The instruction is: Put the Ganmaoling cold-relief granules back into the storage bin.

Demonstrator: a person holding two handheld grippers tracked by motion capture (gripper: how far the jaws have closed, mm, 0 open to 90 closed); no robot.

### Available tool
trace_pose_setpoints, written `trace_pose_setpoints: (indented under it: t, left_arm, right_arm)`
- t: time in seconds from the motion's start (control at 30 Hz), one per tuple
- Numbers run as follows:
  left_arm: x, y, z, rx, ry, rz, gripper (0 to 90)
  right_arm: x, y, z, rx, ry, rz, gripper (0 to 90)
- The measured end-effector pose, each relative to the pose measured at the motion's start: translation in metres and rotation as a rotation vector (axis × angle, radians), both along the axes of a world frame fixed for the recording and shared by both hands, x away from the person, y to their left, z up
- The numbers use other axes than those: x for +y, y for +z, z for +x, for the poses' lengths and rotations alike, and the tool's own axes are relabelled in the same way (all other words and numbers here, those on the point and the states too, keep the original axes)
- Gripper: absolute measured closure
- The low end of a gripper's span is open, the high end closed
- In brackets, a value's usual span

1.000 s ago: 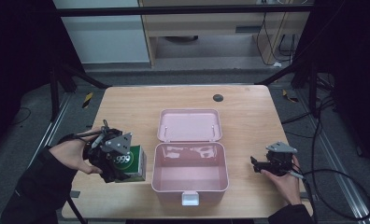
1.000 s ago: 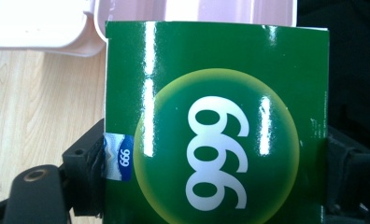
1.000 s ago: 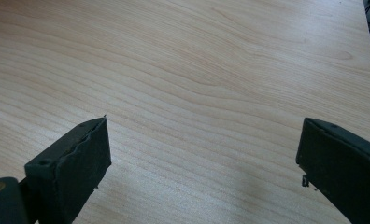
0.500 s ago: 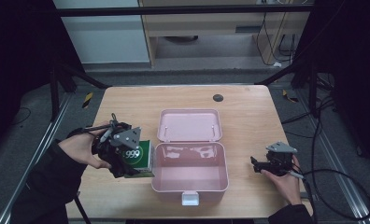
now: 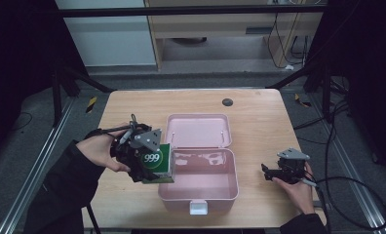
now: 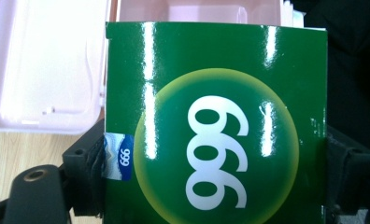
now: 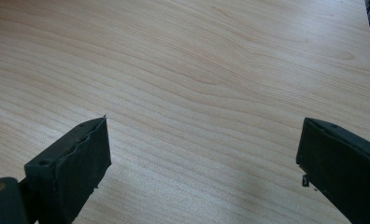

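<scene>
A green carton marked 999 [image 5: 155, 163] [image 6: 216, 130] is held off the table at the left rim of the open pink box [image 5: 199, 197]. My left gripper [image 5: 147, 168] [image 6: 211, 177] is shut on the carton, one jaw on each side. The pink box lies open, its lid [image 5: 198, 129] folded back, its tub bare inside. At the right front of the wooden table [image 5: 259, 117], my right gripper [image 5: 266, 172] [image 7: 204, 154] rests low over the wood, open, nothing between its jaws.
A small dark round disc [image 5: 227, 102] lies near the table's far edge. A white latch tab [image 5: 198, 208] sticks out from the pink box's front. Cables trail from both grippers; a black frame and cabinets stand behind the table.
My left gripper has carried the green carton up and rightward, from the table left of the pink box to its left rim. The right gripper has stayed put.
</scene>
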State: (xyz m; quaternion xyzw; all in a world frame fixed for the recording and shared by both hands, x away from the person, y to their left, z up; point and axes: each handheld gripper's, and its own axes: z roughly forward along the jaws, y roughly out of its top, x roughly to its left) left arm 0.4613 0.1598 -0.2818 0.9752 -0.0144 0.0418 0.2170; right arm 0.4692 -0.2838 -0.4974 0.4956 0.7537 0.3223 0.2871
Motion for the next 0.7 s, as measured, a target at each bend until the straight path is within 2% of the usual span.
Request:
trace_pose_setpoints:
  t: [0.43, 0.7]
  left_arm:
    - [-0.036, -0.006, 0.005, 0.012, -0.037, -0.013, 14.7]
    - [-0.054, -0.014, 0.008, 0.014, -0.054, 0.009, 14.7]
  right_arm:
    - [0.0, 0.0, 0.0, -0.001, 0.003, -0.002, 3.4]
    - [0.0, 0.0, 0.0, 0.001, 0.006, -0.003, 3.4]
